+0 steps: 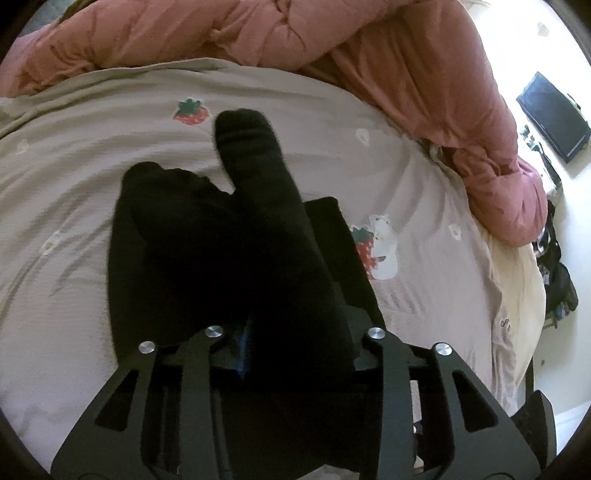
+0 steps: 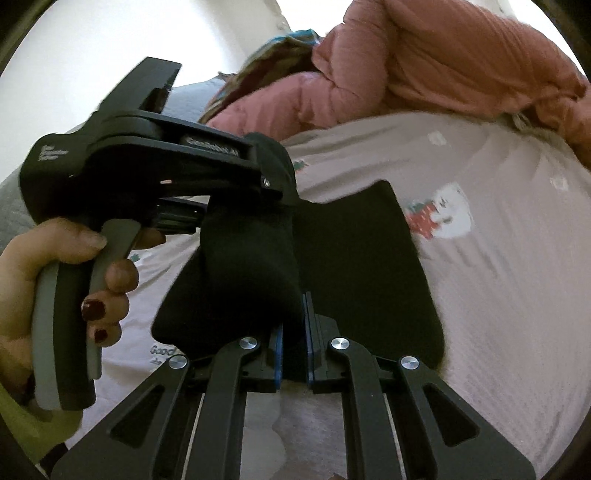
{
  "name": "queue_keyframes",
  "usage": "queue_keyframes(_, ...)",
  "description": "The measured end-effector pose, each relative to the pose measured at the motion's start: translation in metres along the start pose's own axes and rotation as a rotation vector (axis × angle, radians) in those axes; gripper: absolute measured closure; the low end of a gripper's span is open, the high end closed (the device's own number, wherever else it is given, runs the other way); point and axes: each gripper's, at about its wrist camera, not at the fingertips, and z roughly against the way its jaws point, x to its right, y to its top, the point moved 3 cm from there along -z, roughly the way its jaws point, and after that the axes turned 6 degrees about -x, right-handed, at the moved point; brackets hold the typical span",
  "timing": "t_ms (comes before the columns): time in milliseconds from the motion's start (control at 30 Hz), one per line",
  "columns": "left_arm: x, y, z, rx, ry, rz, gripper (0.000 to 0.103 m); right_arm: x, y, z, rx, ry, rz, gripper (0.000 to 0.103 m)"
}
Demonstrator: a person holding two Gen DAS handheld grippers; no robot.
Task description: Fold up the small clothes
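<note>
- Black sock (image 2: 251,266) hangs between the two claws, lifted off the bed (image 1: 74,192); a second dark piece, flat and squarish (image 2: 369,266), lies on the sheet just behind it
- Right claw (image 2: 293,350) clamped shut on one end of the sock; blue pads pinch the fabric close to the camera
- Left claw (image 2: 275,181) reaches in from the left side of the right-wrist view, with the sock's other end at its tip; the person's hand (image 2: 74,273) works the trigger
- In the left-wrist view the sock drapes over the left claw (image 1: 291,332) and hides the tips; jaws look narrow with cloth between them, but whether they still grip I cannot tell
- Judgement: holding both ends keeps the sock taut and straight, so it can be doubled over neatly
- Pink duvet (image 1: 258,33) is bunched at the far edge, leaving the sheet free for folding
</note>
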Motion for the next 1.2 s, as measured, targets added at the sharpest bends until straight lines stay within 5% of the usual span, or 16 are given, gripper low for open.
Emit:
queue_keyframes(133,0.002,-0.003,-0.001,0.009,-0.12,0.01,0.036,0.009,-0.003,-0.006,-0.025,-0.005,-0.035,0.095)
queue_keyframes(167,0.002,-0.005,0.002,0.012,-0.149,0.02,0.034,0.011,-0.004,-0.005,-0.027,-0.005,-0.041,0.095)
queue_keyframes(300,-0.003,-0.013,0.026,0.063,-0.137,0.021,0.033,0.02,-0.005,-0.006,-0.041,-0.004,-0.078,0.095)
queue_keyframes(433,-0.031,-0.024,0.048,0.133,0.007,0.009,0.033,0.025,-0.006,-0.006,-0.05,0.007,-0.104,0.094)
queue_keyframes(600,-0.064,-0.045,0.038,0.101,0.103,0.023,0.033,0.024,-0.005,-0.002,-0.066,0.044,-0.13,0.087)
queue_keyframes(633,-0.068,-0.05,0.031,0.081,0.104,0.024,0.034,0.025,-0.003,-0.001,-0.066,0.063,-0.151,0.082)
queue_keyframes(733,-0.07,-0.057,0.022,0.082,0.075,0.039,0.033,0.024,0.007,-0.004,-0.1,0.145,-0.184,0.033)
queue_keyframes(1200,-0.069,-0.058,0.023,0.083,0.07,0.021,0.033,0.052,0.072,-0.061,-0.251,0.262,-0.277,0.031)
